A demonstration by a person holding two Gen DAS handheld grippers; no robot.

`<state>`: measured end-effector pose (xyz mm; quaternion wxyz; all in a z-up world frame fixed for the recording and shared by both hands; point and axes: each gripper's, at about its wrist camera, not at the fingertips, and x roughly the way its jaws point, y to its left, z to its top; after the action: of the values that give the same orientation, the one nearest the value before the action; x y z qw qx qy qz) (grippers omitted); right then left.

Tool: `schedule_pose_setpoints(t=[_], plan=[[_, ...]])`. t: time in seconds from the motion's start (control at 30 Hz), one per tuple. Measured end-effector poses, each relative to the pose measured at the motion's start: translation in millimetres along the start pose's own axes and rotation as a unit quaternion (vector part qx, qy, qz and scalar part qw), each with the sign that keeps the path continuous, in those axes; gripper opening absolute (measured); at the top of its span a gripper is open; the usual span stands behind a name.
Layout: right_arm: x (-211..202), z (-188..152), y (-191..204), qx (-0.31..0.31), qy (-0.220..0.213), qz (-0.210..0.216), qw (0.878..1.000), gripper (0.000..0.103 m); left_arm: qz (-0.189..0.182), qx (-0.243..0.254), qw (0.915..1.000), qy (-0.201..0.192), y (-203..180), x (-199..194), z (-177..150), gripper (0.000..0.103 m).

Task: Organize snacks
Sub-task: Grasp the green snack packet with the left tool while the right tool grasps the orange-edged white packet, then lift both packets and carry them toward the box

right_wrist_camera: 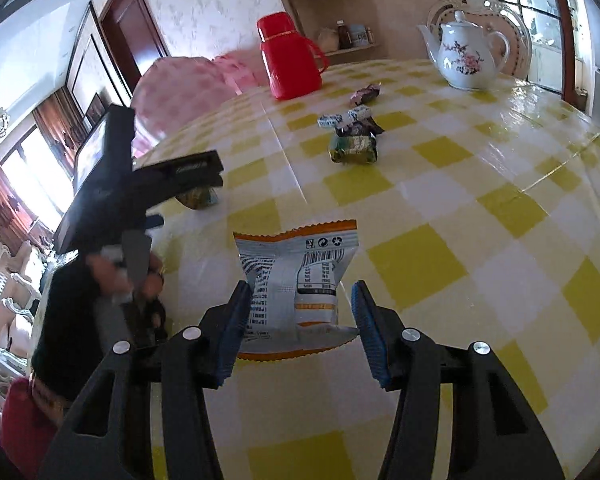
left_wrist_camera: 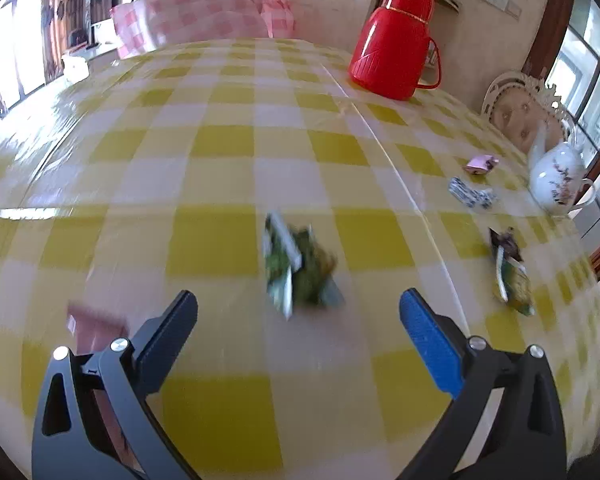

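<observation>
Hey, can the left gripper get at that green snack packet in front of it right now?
Probably yes: the left gripper is open, the green snack packet lies just beyond its fingertips on the checkered tablecloth, and nothing sits between them.

A big counter (left_wrist_camera: 228,160) wears a shiny cloth of yellow and white squares. A red jug (left_wrist_camera: 396,40) with a lid and a handle stands upright near the far edge. A white teapot (right_wrist_camera: 466,58) with pink flowers painted on it stands well apart from the jug — near another edge. Behind the teapot is a fancy white chair (left_wrist_camera: 516,108). Past the far edge sits a pink and white checked bundle (left_wrist_camera: 204,12). On the wall, 2 small shelves (right_wrist_camera: 332,20) hold jars. Bright windows (right_wrist_camera: 32,172) with brown curtains — and a dark wooden door (right_wrist_camera: 128,32) — fill the side of the room.
</observation>
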<state>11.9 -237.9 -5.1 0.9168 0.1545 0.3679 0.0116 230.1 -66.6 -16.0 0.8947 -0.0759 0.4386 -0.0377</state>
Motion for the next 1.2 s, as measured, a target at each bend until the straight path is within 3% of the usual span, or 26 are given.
schedule_pose_setpoints(t=[0.2,0.3,0.37,0.47,0.63,0.77,0.97,1.2], plan=[[-1.8,4.4,-5.6,0.006,0.005,0.020,1.000,0.052,0.008,0.044,0.9989,0.011,-20.4,25.6,14.8,0.097],[-3.8,4.3,-4.5,0.005,0.004,0.023,1.000,0.052,0.004,0.068,0.9976,0.012,-27.5,27.3,11.6,0.075],[-4.7,4.0,-4.7,0.004,0.002,0.021,1.000,0.052,-0.002,0.080,0.9968,0.003,-28.9,24.7,8.7,0.041],[-7.0,4.2,-3.1,-0.001,-0.006,0.014,1.000,0.052,-0.024,0.092,0.9955,0.001,-32.8,18.7,3.2,0.038],[-5.7,4.9,-7.9,0.001,-0.012,-0.001,1.000,0.052,-0.009,0.123,0.9918,-0.035,-46.5,-2.4,-9.1,0.037],[-5.5,7.5,-17.0,0.008,-0.016,-0.012,1.000,0.052,-0.036,0.112,0.9925,-0.036,-51.8,-23.0,-25.1,0.037],[-2.7,10.7,-26.9,0.021,-0.019,-0.024,0.999,0.052,-0.034,0.126,0.9904,-0.047,-56.5,-57.1,-63.5,0.037],[-0.5,9.7,-27.0,0.015,-0.028,-0.029,0.999,0.052,-0.044,0.103,0.9922,-0.056,-32.0,-97.7,-100.0,0.037]])
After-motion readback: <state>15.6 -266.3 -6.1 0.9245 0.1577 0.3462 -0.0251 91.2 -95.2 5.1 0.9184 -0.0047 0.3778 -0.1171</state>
